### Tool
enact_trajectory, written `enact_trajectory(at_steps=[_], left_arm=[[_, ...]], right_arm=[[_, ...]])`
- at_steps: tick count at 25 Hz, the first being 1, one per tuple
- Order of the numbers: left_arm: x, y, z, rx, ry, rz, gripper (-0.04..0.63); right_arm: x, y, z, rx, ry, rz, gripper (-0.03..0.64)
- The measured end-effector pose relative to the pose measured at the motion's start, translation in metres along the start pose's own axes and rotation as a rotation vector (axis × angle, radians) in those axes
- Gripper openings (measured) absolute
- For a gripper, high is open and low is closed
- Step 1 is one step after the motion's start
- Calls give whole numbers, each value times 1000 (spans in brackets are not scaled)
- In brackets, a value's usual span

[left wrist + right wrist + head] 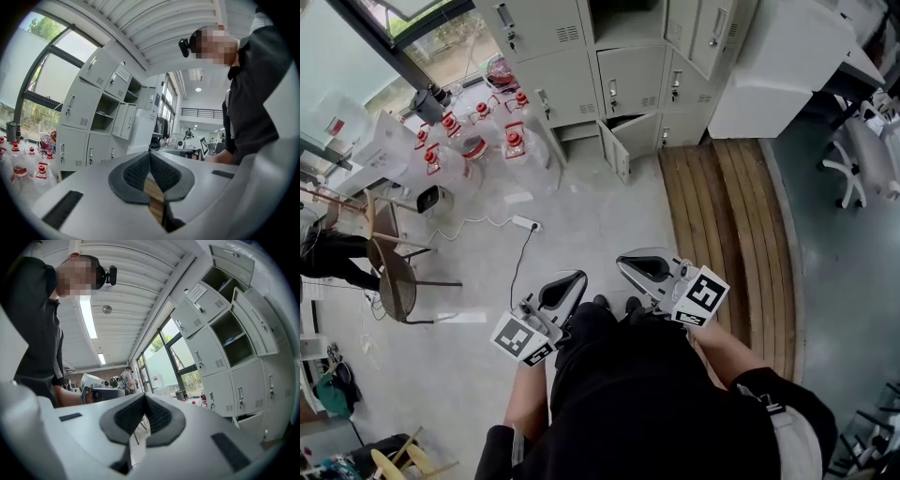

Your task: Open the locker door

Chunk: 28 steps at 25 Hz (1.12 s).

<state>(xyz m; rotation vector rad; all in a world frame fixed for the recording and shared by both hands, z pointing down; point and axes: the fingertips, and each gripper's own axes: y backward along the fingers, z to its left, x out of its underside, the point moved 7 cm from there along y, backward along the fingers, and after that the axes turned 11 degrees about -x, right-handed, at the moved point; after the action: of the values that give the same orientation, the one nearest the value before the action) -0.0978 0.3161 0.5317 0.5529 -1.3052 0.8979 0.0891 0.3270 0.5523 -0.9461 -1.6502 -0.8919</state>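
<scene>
A bank of grey lockers (pixel 609 70) stands in the far corner, well ahead of me. Most of its doors are closed. One low door (pixel 614 150) hangs ajar, and an upper compartment at the right is open. Both grippers are held close to my body, far from the lockers. My left gripper (pixel 577 277) is shut with nothing in it, and its pads (pixel 161 173) meet. My right gripper (pixel 622 262) is also shut and empty, pads (pixel 157 416) together. The lockers (pixel 89 126) show at the left of the left gripper view. The lockers (pixel 225 348) fill the right of the right gripper view.
Several red-capped water bottles (pixel 478 131) stand on the floor left of the lockers. A power strip (pixel 527 223) and its cable lie on the floor. A round chair (pixel 394 277) is at the left. A wooden slat platform (pixel 731 225) and a white cabinet (pixel 787 66) are at the right.
</scene>
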Motion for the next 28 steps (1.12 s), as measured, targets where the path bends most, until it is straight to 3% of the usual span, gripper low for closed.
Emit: enact_trajectory(at_steps=[3, 10, 22, 28], left_arm=[[2, 3, 9, -19, -20, 12, 18], [12, -8, 48, -12, 41, 14, 18], [-55, 3, 193, -77, 11, -119, 18], [-74, 7, 248, -24, 1, -134, 18]], right_arm=[[8, -13, -7, -27, -12, 17, 12], [12, -46, -38, -52, -27, 66, 11], [-39, -190, -117, -108, 45, 93, 11], [-51, -244, -143, -74, 38, 83, 12]])
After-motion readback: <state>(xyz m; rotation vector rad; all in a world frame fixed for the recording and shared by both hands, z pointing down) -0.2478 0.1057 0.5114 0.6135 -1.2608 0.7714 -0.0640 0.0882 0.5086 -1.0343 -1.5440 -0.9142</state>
